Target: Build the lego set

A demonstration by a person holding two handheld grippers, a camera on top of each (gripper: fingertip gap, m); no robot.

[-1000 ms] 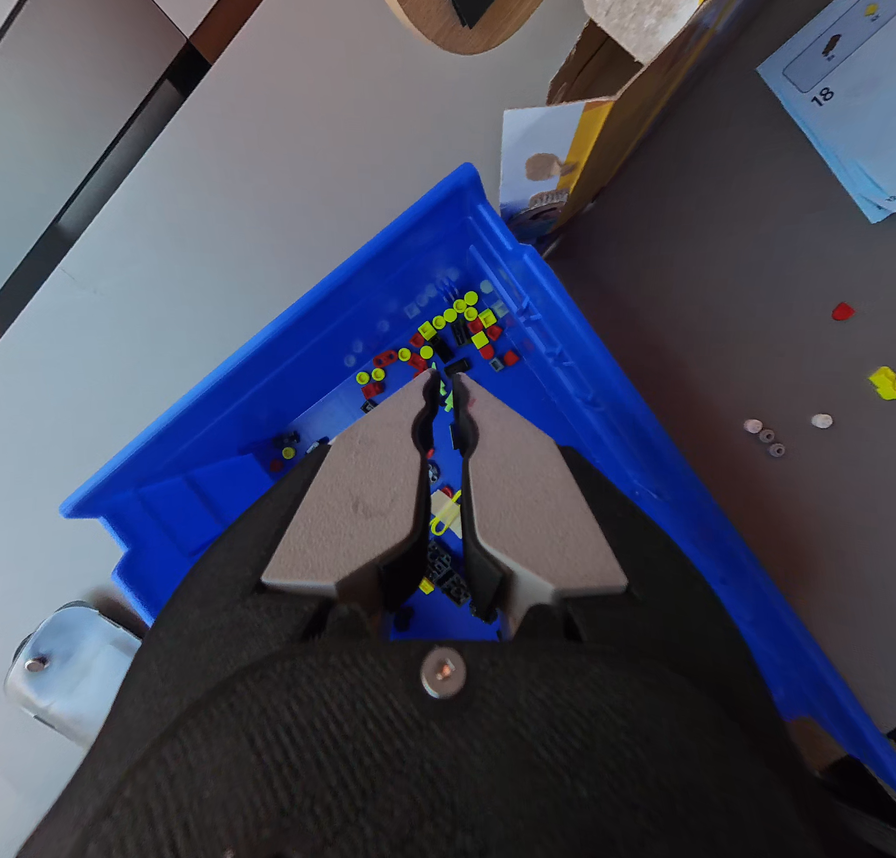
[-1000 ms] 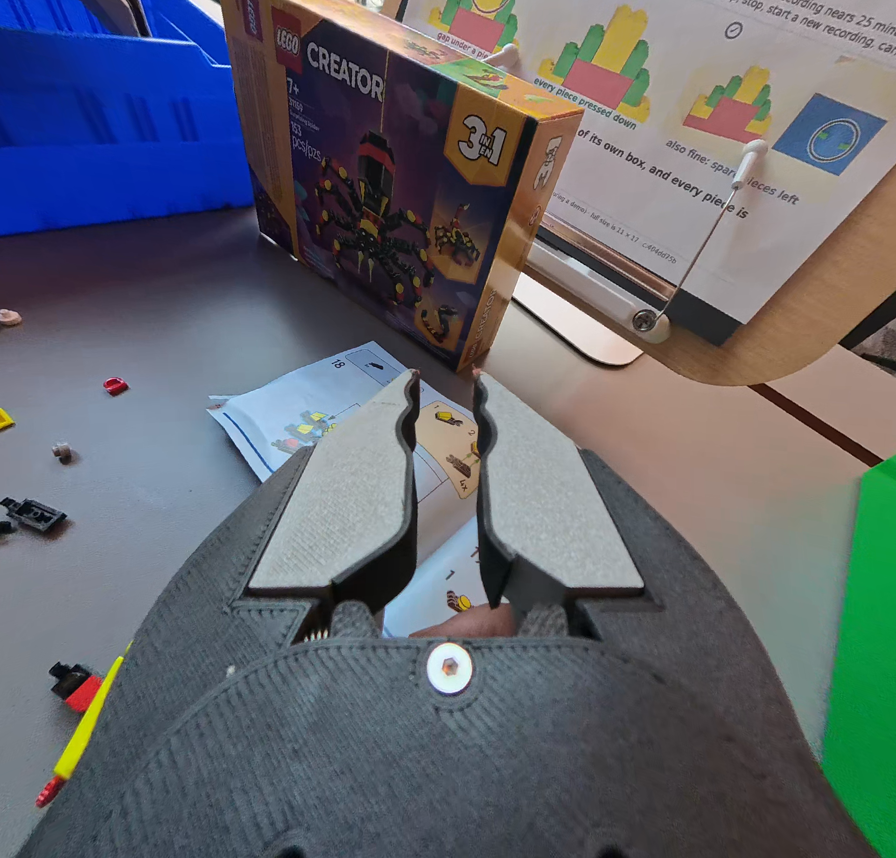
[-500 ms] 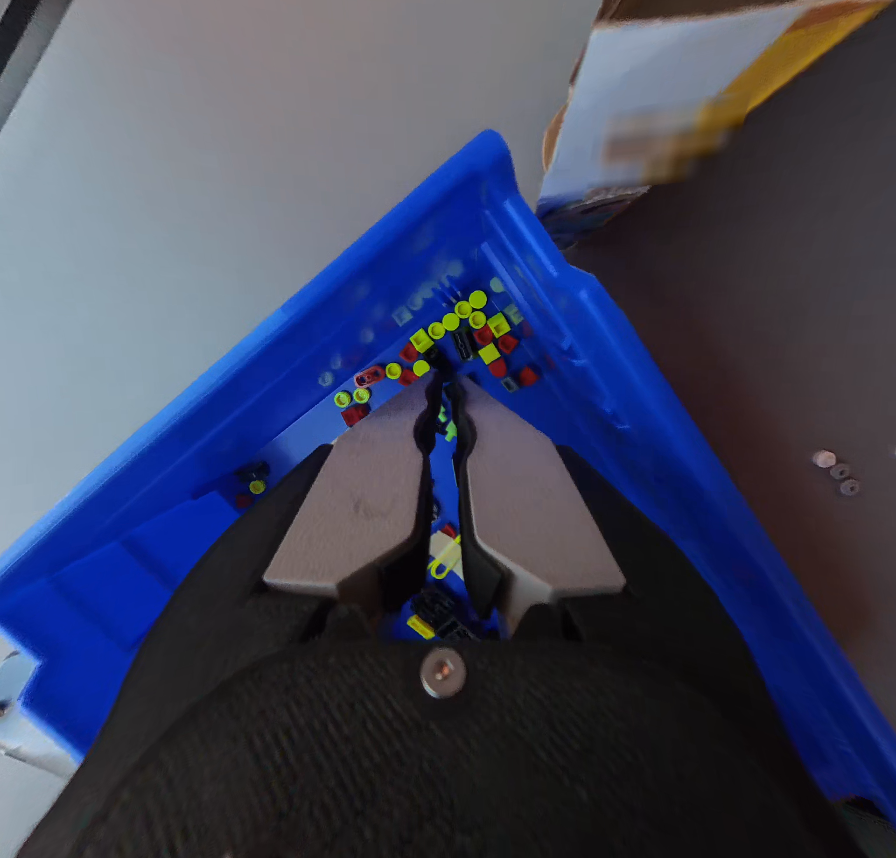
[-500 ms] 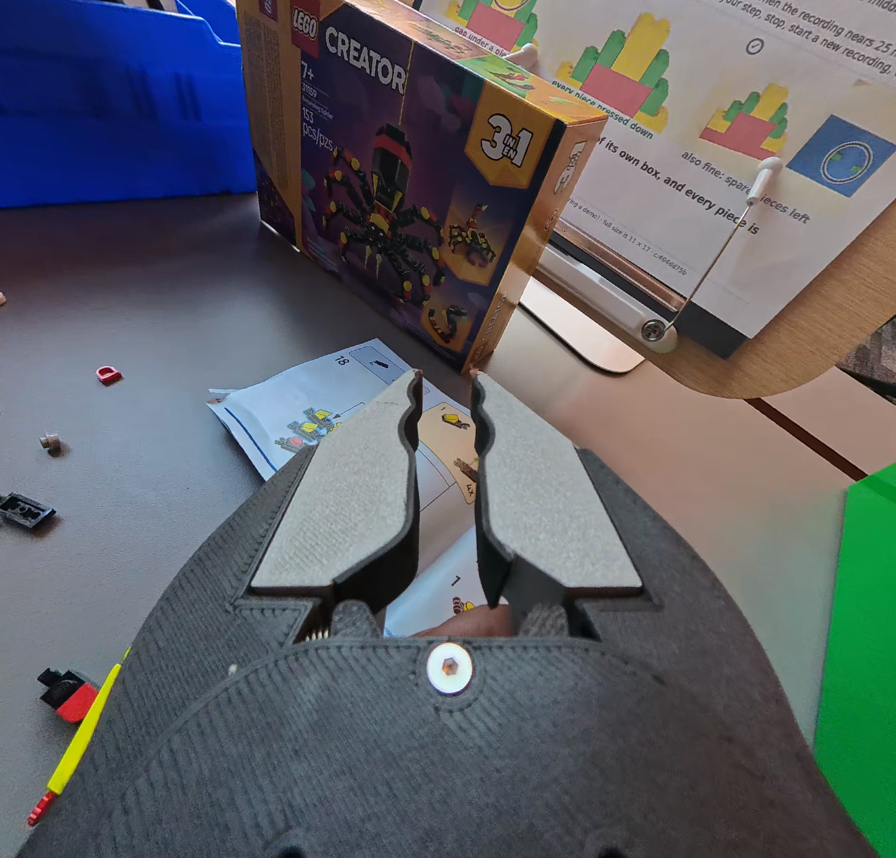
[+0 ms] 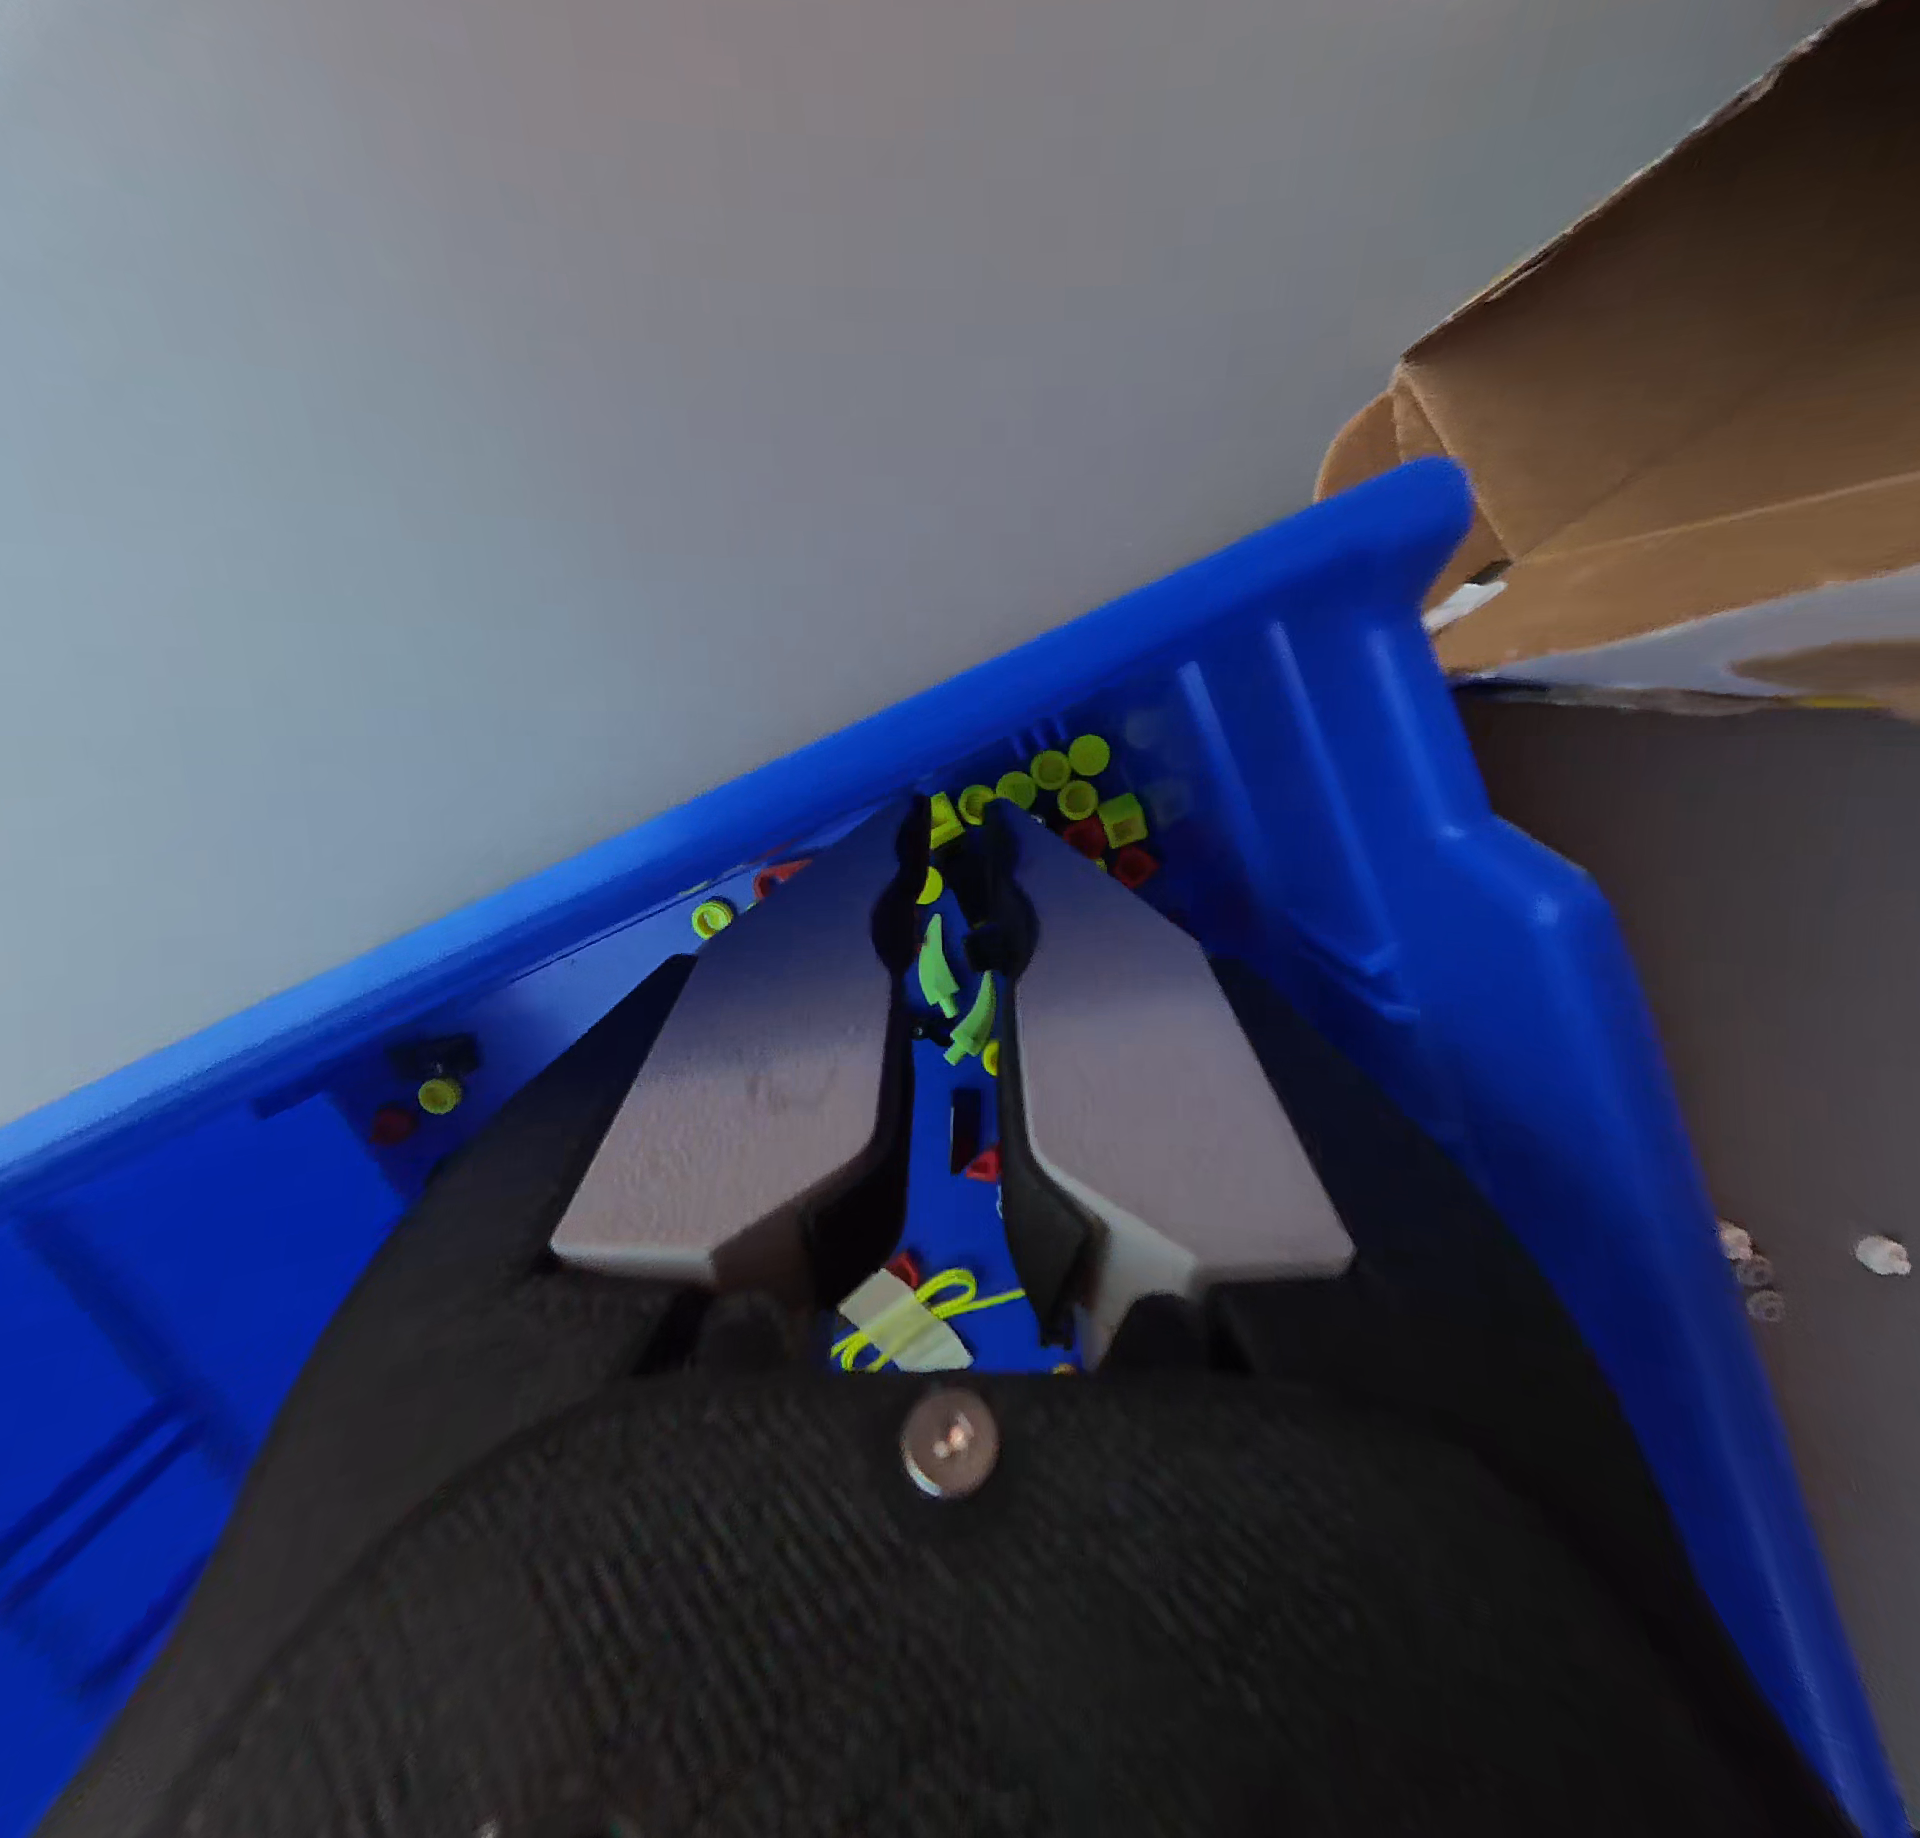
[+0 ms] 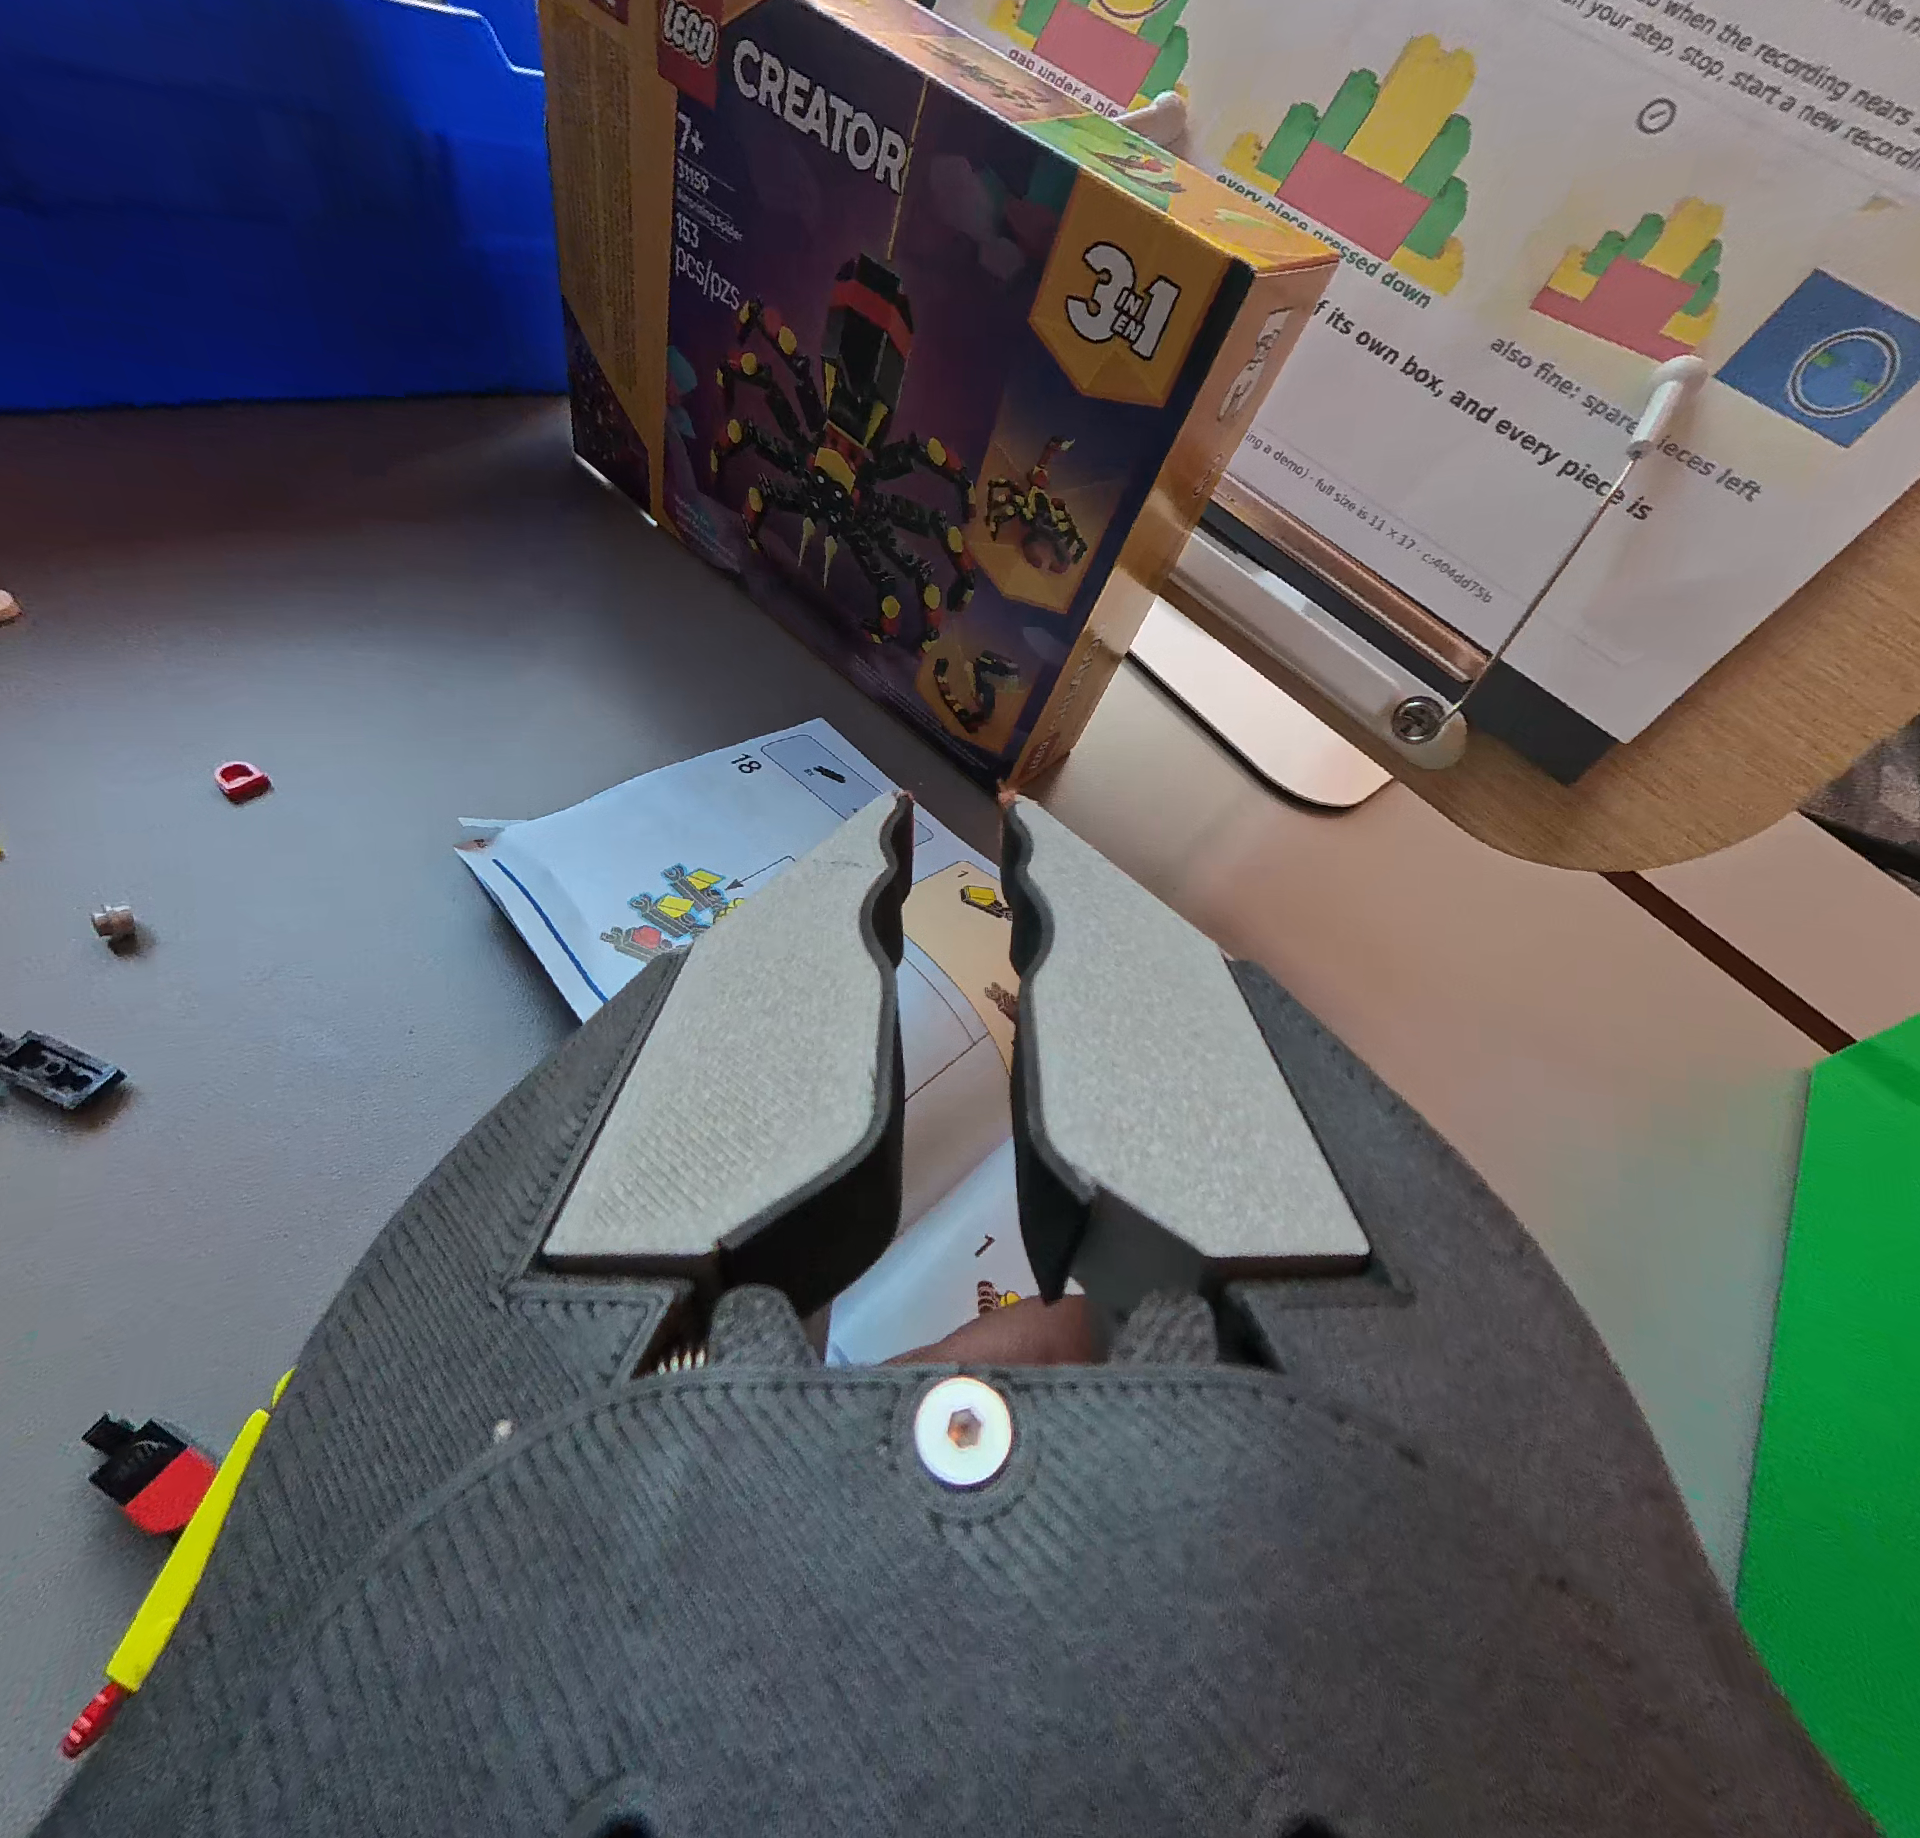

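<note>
My left gripper (image 5: 957, 817) is down inside the blue bin (image 5: 1299, 562), its jaws a narrow gap apart. Its tips are at a cluster of yellow round pieces (image 5: 1049, 770) and red pieces (image 5: 1086, 838) in the far corner. Green claw pieces (image 5: 935, 967) and a yellow string (image 5: 904, 1321) lie on the bin floor between the fingers. I cannot tell whether the tips touch a piece. My right gripper (image 6: 956, 801) is open and empty, hovering over the instruction booklet (image 6: 644, 853) in front of the Lego box (image 6: 883, 386).
A torn cardboard box (image 5: 1662, 438) stands beyond the bin's right corner. Loose on the dark table are a red piece (image 6: 241, 780), a grey stud (image 6: 112, 922), a black plate (image 6: 57, 1066) and a yellow rod (image 6: 187, 1560). A wooden board with a sheet (image 6: 1558, 282) stands behind, and a green sheet (image 6: 1849, 1425) lies right. The grippers' ends are close to 30 cm from one another. The black plate (image 6: 57, 1066) lies around 15 cm away from my right fingertips.
My left gripper has dropped deeper into the bin and moved toward the far corner pieces. The right gripper has barely shifted.
</note>
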